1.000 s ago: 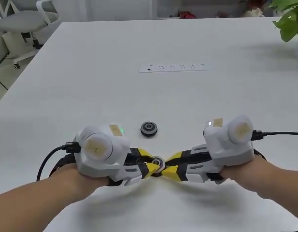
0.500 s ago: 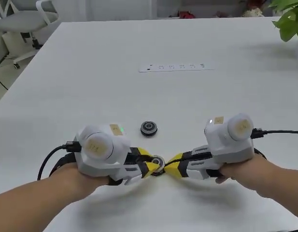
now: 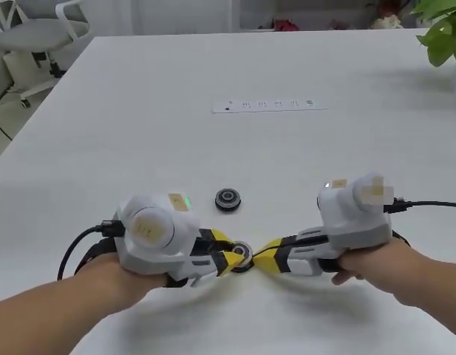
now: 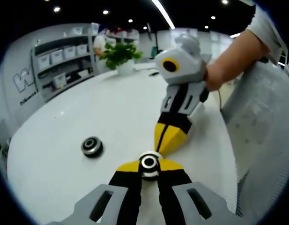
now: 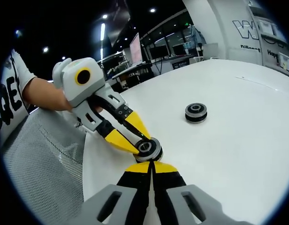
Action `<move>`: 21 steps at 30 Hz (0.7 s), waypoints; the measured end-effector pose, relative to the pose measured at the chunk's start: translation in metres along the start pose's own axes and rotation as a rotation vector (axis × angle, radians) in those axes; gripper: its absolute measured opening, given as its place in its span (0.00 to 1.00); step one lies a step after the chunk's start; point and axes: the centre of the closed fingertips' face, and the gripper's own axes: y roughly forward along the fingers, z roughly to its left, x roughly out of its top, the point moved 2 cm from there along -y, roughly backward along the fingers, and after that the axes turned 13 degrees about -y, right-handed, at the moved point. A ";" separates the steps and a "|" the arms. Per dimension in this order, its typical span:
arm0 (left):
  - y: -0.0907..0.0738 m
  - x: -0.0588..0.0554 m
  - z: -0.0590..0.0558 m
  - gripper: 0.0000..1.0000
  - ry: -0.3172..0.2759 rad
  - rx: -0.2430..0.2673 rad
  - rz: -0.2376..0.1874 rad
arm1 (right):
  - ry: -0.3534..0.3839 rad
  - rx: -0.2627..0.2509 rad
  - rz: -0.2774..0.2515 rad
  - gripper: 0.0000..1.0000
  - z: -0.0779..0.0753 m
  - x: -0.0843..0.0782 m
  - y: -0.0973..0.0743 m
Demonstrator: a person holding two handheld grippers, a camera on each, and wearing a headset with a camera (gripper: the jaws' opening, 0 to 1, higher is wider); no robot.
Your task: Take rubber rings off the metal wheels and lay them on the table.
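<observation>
Wheel (image 3: 241, 254) hung low over the table (image 3: 139, 111) in the head view, caught between the tips of the left gripper (image 3: 229, 259) and the right gripper (image 3: 264, 254), which met nose to nose. A second wheel (image 3: 228, 198) lay flat on the table just behind them, well short of a power strip (image 3: 268, 104).

In the left gripper view, the left gripper (image 4: 149, 169) was clamped on the wheel (image 4: 149, 162), one jaw on each side. The right gripper (image 4: 168, 140) came in from above with its jaws pressed together, its tip touching the rim. The second wheel (image 4: 92, 146) lay apart on the table.

In the right gripper view, the right gripper (image 5: 152, 168) had its jaws together, tips right at the edge of the wheel (image 5: 149, 149). Whether they pinched the rubber ring was too small to tell. The left gripper (image 5: 128, 136) held the wheel from the far side. The second wheel (image 5: 196, 112) rested farther out on the table.
</observation>
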 end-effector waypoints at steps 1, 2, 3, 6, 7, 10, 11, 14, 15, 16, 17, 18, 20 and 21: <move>0.000 0.000 0.000 0.12 0.000 0.001 0.000 | 0.000 0.000 -0.003 0.00 0.000 0.000 0.000; 0.000 0.000 0.000 0.12 0.000 0.001 0.001 | 0.009 0.000 -0.005 0.00 0.000 0.000 0.000; 0.000 0.000 0.000 0.12 0.000 0.002 0.001 | 0.012 0.000 -0.005 0.00 0.001 0.000 0.000; 0.000 0.000 0.000 0.12 -0.002 0.002 0.000 | 0.023 -0.003 -0.006 0.00 0.001 0.001 0.000; 0.000 0.000 0.000 0.12 -0.002 0.003 0.000 | 0.031 -0.004 -0.007 0.00 0.001 0.001 0.000; 0.000 0.000 0.000 0.12 -0.005 0.005 0.002 | 0.054 -0.007 -0.015 0.00 0.000 0.001 -0.001; 0.000 0.000 0.000 0.12 -0.004 0.007 0.003 | 0.058 -0.009 -0.016 0.00 0.000 0.001 -0.001; 0.000 0.000 0.000 0.12 -0.003 0.011 0.005 | 0.072 -0.012 -0.020 0.00 -0.001 0.001 -0.001; 0.000 0.000 0.000 0.12 -0.003 0.011 0.005 | 0.075 -0.014 -0.021 0.00 -0.001 0.001 -0.001; 0.000 0.000 0.000 0.12 -0.004 0.012 0.006 | 0.078 -0.016 -0.021 0.00 -0.002 0.001 -0.001; 0.000 0.000 0.000 0.12 -0.004 0.012 0.006 | 0.082 -0.018 -0.023 0.00 -0.002 0.002 -0.002; 0.000 0.000 0.000 0.12 -0.005 0.012 0.005 | 0.085 -0.020 -0.025 0.00 -0.002 0.002 -0.002; 0.000 0.000 0.000 0.12 -0.005 0.013 0.005 | 0.110 -0.025 -0.052 0.00 -0.004 0.005 -0.003; 0.000 0.000 0.000 0.12 -0.005 0.013 0.005 | 0.130 -0.024 -0.066 0.00 -0.004 0.008 -0.003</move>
